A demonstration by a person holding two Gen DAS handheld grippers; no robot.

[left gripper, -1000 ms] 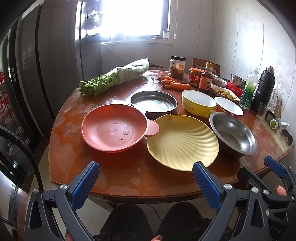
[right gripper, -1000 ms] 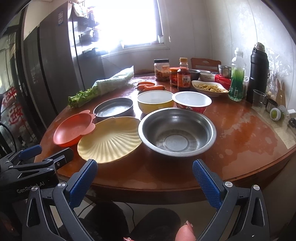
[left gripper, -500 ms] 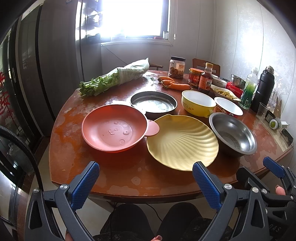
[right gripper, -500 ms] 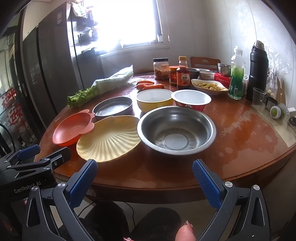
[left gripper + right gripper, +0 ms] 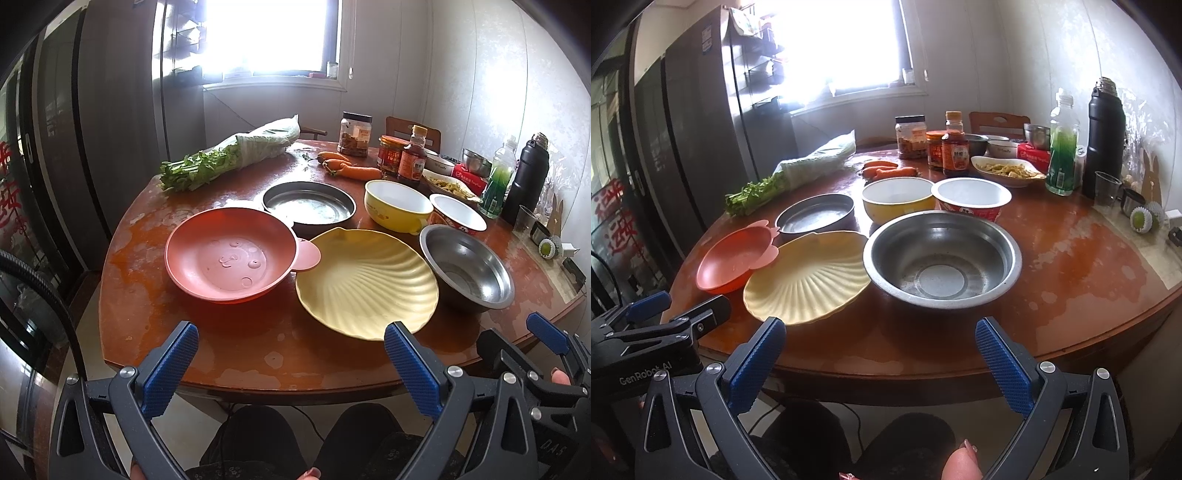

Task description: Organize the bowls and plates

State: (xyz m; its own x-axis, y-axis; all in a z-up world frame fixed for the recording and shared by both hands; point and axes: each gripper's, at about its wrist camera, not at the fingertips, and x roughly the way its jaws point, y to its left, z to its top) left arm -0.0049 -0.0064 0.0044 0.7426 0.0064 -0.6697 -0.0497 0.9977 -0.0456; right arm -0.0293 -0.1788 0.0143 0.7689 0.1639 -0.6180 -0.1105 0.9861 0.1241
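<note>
Wooden table (image 5: pixel 1071 266) | left gripper (image 5: pixel 668 314) reads "GenRobot.AI", spread wide | right gripper (image 5: pixel 879 354) wide, empty

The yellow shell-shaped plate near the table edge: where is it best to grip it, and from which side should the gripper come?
Grip the yellow shell plate by its near rim, coming low from the table edge side. The rim is thin and curves upward, so one finger could likely slide under it. The orange plate and steel bowl crowd its two sides. Both grippers are open.

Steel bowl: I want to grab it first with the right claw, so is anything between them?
Nothing visible. The right claw hangs open off the table's near edge, with only bare tabletop before the steel bowl.
</note>
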